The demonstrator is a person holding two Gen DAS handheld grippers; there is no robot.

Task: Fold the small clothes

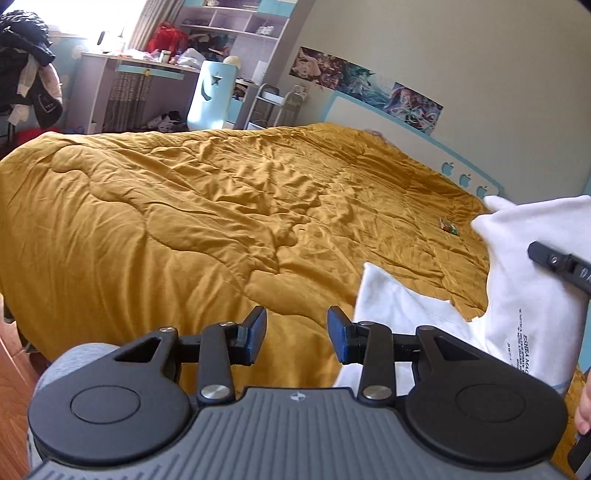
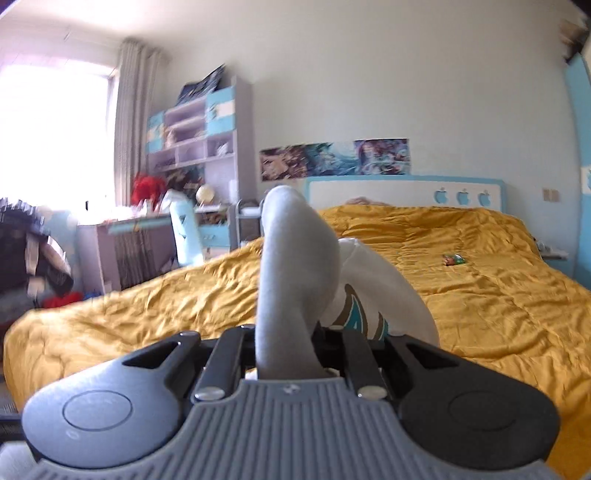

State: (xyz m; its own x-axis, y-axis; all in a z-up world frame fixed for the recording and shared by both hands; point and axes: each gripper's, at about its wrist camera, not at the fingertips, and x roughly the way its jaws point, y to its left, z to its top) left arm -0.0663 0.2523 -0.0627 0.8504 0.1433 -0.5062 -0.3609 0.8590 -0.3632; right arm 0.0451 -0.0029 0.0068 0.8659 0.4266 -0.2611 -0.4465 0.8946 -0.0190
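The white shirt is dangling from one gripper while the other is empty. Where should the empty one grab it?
Probably the loose hanging edge nearest the left gripper, at the white shirt's lower left corner. The right gripper pinches a bunched part, so the cloth droops toward the yellow quilt. Coming in level from the left, open fingers astride that thin edge, should spread it flat.

Daylight is pouring through a window (image 2: 51, 122) with a pale curtain (image 2: 133, 122) hanging beside it. A mustard quilt (image 1: 184, 221) is covering the bed, its blue and white headboard (image 2: 406, 192) standing against a cream wall (image 2: 369, 74) under posters (image 2: 332, 157). A desk (image 1: 122, 85) and shelves (image 1: 229, 22) are filling the corner.
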